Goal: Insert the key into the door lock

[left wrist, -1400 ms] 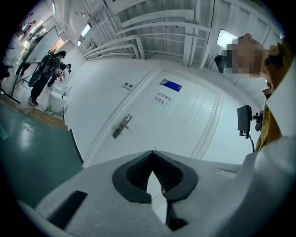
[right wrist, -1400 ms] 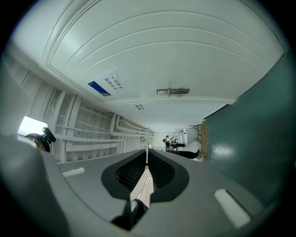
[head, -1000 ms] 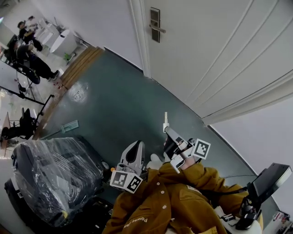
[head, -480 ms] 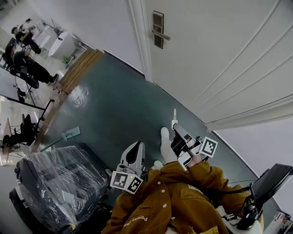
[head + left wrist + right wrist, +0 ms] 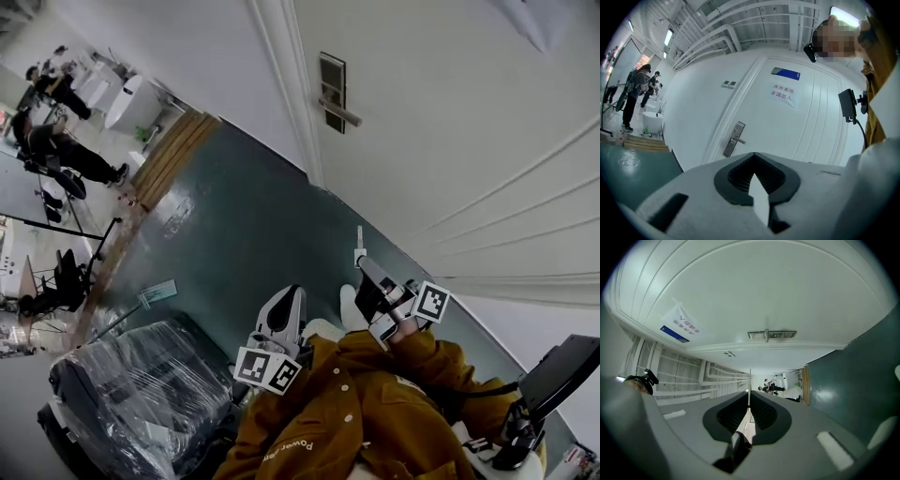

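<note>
door lock (image 5: 333, 89) on door (image 5: 450, 122), key (image 5: 359, 242) in right gripper (image 5: 362, 264) below it, left gripper (image 5: 287, 302) further left

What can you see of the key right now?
The key is a thin, pale blade with a whitish square head, metal by the look. The right gripper is shut on the head, and the blade sticks out past the tips toward the door. In the right gripper view it shows edge-on as a thin line. Only the gripper touches it; it is well short of the lock.
</note>
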Demonstrator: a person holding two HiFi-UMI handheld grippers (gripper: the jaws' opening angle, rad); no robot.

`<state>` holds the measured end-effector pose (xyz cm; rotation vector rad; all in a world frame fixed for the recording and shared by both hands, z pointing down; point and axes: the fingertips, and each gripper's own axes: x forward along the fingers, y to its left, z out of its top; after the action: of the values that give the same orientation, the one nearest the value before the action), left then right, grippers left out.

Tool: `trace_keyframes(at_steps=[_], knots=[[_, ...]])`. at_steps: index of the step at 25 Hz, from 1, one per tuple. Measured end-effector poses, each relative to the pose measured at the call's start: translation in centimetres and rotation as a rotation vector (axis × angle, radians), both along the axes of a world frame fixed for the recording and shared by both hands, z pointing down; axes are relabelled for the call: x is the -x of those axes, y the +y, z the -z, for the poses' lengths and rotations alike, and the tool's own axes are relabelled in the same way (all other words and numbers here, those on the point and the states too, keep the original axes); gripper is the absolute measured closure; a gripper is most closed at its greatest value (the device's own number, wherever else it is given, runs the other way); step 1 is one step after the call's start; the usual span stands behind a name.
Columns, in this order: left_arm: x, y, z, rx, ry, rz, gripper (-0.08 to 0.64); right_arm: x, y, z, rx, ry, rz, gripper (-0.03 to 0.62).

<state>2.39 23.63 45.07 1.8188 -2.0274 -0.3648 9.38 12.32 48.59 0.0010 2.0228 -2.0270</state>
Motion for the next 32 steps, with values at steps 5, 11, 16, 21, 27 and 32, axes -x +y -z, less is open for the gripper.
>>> trace_keyframes(at_steps=[5, 11, 16, 21, 27, 32], knots=[[4.0, -6.9, 0.8, 0.007, 0.010, 0.016, 0.560, 4.5, -6.6, 0.9, 0.009, 0.000, 0.022, 0.563], [7.1, -10.4, 1.2, 0.014, 0.007, 0.017, 0.560, 7.2, -10.5, 0.9, 0.033, 0.015, 0.006, 0.563], [12.9, -13.4, -0.3, 0.014, 0.032, -0.035, 0.560, 12.0, -12.7, -1.0, 0.051, 0.031, -0.052, 0.563], [16.4, -16.9, 1.0, 0.000, 0.017, -0.113, 0.560, 14.7, -15.7, -0.7, 0.052, 0.033, -0.135, 0.563], [22.3, -19.9, 1.0, -0.013, -0.015, -0.230, 0.560, 20.3, -17.4, -1.5, 0.042, 0.023, -0.229, 0.563], [25.0, -23.3, 2.1, -0.018, -0.019, -0.310, 0.560, 23.7, -18.7, -0.2, 0.043, 0.024, -0.239, 0.563]])
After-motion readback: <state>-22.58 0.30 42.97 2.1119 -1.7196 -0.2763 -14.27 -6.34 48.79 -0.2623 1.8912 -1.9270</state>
